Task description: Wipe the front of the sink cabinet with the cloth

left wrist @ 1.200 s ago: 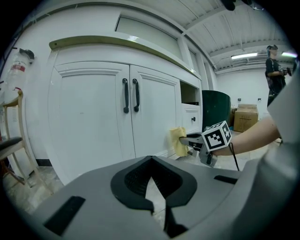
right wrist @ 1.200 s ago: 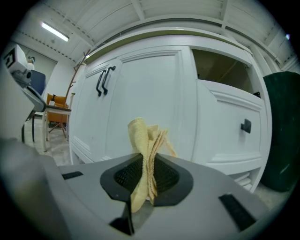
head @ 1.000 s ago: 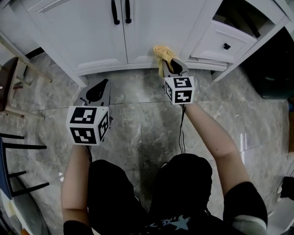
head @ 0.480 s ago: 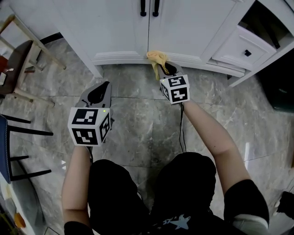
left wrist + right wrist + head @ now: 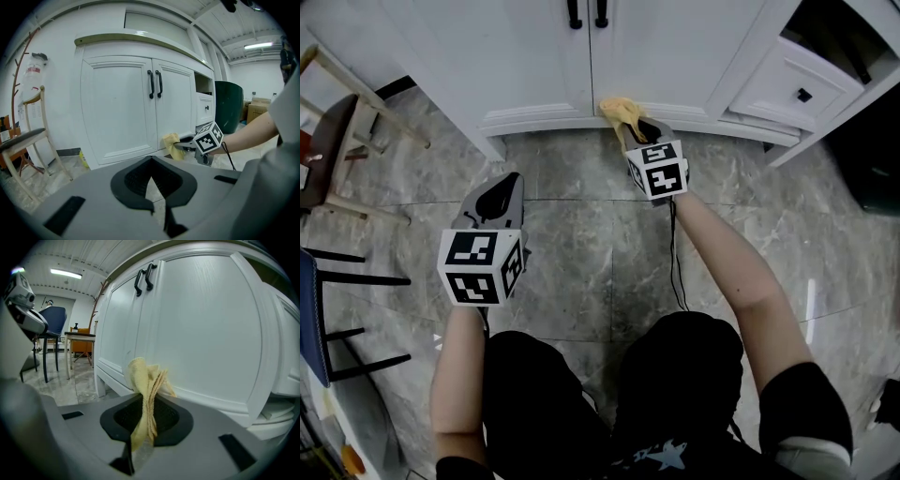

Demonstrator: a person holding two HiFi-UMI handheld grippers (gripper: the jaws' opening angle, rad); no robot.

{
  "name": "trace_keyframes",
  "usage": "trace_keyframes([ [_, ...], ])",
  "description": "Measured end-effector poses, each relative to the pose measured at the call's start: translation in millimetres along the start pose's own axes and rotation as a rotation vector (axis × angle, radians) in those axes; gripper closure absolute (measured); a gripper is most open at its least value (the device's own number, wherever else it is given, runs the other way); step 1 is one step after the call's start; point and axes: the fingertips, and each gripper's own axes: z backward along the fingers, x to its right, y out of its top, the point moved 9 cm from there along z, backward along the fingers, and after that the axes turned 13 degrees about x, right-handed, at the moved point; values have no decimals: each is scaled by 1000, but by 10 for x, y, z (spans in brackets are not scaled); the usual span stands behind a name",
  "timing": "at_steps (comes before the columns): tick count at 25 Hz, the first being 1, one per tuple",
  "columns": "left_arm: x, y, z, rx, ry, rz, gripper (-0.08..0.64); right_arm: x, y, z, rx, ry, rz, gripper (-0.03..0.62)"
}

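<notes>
— What is held between the jaws of the right gripper (image 5: 143, 425)?

— The yellow cloth (image 5: 146, 380) is pinched there, with the jaws closed on its bunched folds. A tuft is pushed up ahead of the tips and a tail is left hanging below them.

— And beyond the tips?

— The bottom rail of the sink cabinet (image 5: 201, 324) is met just ahead, under the right-hand door. The cloth seems to be pressed against it, though contact cannot be confirmed.

— How is the cloth expected to handle?

— It is judged light, soft and limp, so it would be folded by any push. It is best gripped across the bunched middle, so that a thick pad is presented to the panel.

— The left gripper (image 5: 151, 159)?

— Its jaws are closed on nothing. The cloth is seen ahead of them and well to their right, with the floor (image 5: 581, 244) below.
</notes>
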Motion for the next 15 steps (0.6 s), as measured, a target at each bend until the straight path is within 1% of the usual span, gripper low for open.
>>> trace_keyframes([
  [6, 133, 27, -152, 4, -44, -4, 545, 286, -73, 231, -11, -72, -18, 531],
  [15, 423, 173, -432, 41, -131, 3, 544, 921, -141, 667, -24, -227, -52, 531],
])
